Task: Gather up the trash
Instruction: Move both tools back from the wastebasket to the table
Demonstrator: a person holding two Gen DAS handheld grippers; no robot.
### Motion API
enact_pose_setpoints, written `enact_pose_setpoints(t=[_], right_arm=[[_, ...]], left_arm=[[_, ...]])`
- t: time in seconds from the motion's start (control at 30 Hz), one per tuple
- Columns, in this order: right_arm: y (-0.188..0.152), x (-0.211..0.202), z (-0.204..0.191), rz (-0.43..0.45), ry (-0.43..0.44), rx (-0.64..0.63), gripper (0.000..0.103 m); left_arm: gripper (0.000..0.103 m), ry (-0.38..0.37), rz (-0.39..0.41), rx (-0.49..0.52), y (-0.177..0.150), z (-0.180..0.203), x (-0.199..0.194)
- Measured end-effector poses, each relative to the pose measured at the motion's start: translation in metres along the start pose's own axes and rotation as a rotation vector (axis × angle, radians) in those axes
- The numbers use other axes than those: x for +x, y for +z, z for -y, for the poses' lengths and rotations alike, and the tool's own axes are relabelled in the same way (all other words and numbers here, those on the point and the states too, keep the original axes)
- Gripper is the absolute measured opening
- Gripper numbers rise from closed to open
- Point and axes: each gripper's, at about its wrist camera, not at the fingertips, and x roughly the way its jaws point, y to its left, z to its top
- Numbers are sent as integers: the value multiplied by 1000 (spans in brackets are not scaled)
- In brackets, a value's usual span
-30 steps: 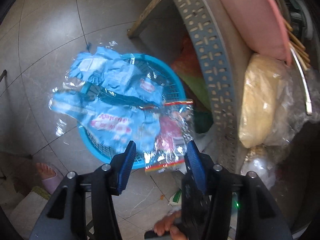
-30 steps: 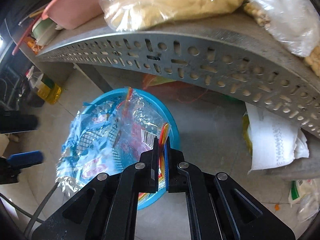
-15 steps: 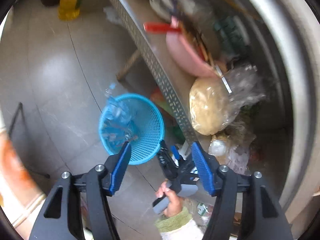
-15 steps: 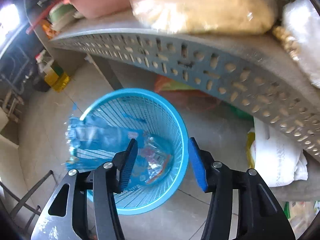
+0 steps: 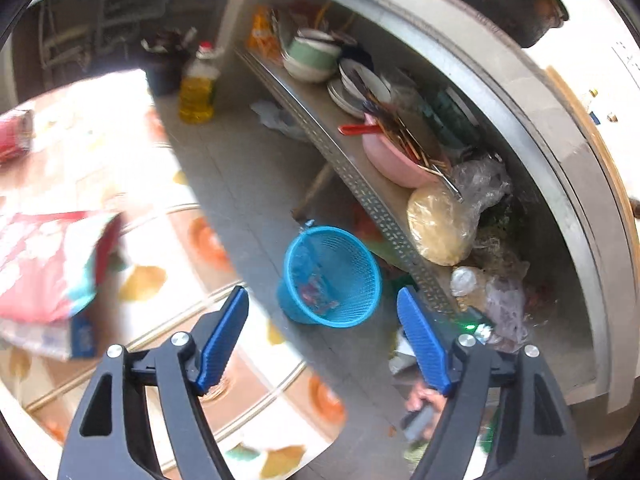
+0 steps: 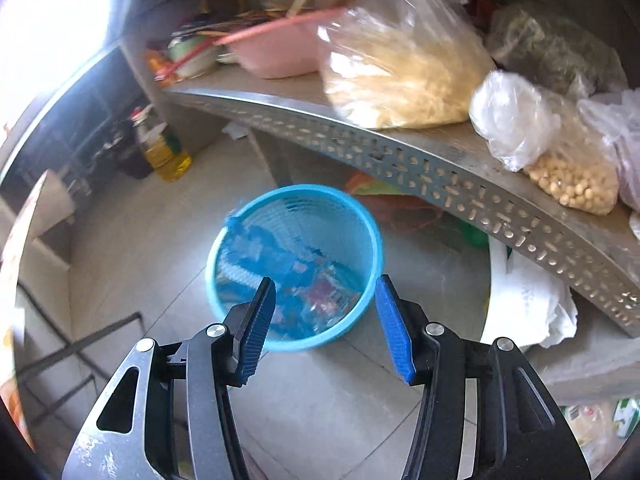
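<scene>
Wrappers [image 6: 304, 284], blue and red plastic, lie crumpled inside the blue mesh basket [image 6: 362, 216] on the tiled floor, just near of the perforated metal shelf [image 6: 440, 168]. The right gripper [image 6: 324, 312] hangs above the basket, its jaws about half parted with nothing between them. The left gripper [image 5: 324, 336] sits higher and farther back, its jaws opening wide, also empty. On the shelf rest a pink basin [image 5: 394, 160] and a bag of yellow noodles [image 6: 404, 76]. A patterned tablecloth [image 5: 152, 216] fills the left view's left side.
</scene>
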Motion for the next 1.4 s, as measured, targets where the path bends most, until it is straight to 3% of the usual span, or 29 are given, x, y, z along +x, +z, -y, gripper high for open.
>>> enact_pose_setpoints(t=[0.17, 0.33, 0.53, 0.63, 0.83, 1.07, 1.2, 1.4], right_arm=[[2, -30, -22, 21, 47, -85, 57], [4, -73, -56, 100, 84, -194, 75], [10, -118, -100, 168, 142, -272, 94], [11, -138, -117, 198, 184, -300, 95], [9, -160, -163, 201, 103, -379, 95], [-21, -176, -208, 235, 114, -565, 95], [-35, -182, -231, 216, 198, -639, 95], [-47, -196, -259, 163, 438, -683, 95]], left_arm=[[76, 49, 49, 12, -38, -16, -36], [80, 88, 95, -53, -75, -45, -65], [97, 148, 173, -95, -113, -70, -102], [97, 157, 226, -127, -128, -83, -121], [97, 193, 322, -191, -155, -111, -154], [97, 241, 375, -255, -193, -141, -177], [97, 271, 395, -297, -217, -159, -184], [97, 296, 436, -295, -237, -176, -196]])
